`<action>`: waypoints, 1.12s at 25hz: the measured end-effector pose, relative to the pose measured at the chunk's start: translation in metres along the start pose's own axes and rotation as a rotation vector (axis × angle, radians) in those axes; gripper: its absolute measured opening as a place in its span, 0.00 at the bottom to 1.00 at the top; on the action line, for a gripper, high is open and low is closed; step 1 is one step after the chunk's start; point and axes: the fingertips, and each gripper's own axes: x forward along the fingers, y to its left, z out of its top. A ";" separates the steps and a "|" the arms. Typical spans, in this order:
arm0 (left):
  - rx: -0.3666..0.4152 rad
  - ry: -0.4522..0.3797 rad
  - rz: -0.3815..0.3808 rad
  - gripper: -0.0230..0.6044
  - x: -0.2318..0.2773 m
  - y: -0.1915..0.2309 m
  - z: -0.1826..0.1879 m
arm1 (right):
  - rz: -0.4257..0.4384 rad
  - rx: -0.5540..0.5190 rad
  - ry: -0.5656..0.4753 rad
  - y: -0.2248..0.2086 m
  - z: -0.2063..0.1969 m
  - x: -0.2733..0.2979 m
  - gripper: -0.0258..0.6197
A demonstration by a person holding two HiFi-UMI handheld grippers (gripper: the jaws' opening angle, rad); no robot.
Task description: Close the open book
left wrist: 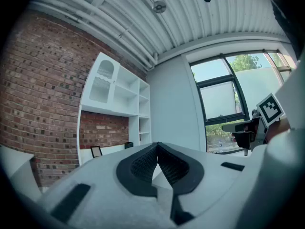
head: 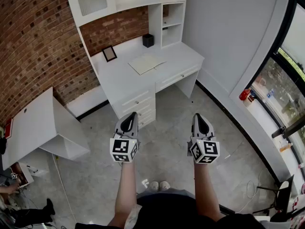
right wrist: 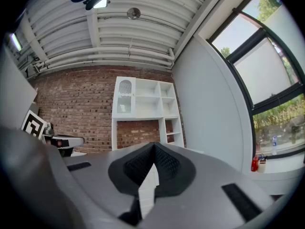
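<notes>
The open book (head: 147, 62) lies flat with pale pages up on the white desk (head: 119, 78), far ahead of both grippers. In the head view my left gripper (head: 129, 116) and right gripper (head: 199, 117) hang side by side over the floor, well short of the desk and pointing level towards it. In the left gripper view the left gripper (left wrist: 157, 145) has its jaws meeting at the tips with nothing between them. The right gripper (right wrist: 153, 145) is likewise shut and empty. The book is hidden in both gripper views.
On the desk stand a small picture frame (head: 109, 53) and a black cup (head: 148, 40), under white shelves (head: 171, 13). Drawers (head: 138, 104) face me. A low white table (head: 43, 128) stands at left. At right a window sill holds a red object (head: 244, 94).
</notes>
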 end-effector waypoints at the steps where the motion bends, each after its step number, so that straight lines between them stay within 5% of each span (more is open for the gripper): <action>1: 0.000 -0.001 0.001 0.05 0.001 0.001 0.000 | 0.000 -0.001 0.000 0.000 0.000 0.001 0.04; 28: -0.047 0.034 -0.019 0.05 0.008 0.024 -0.023 | 0.007 0.008 0.032 0.021 -0.017 0.021 0.04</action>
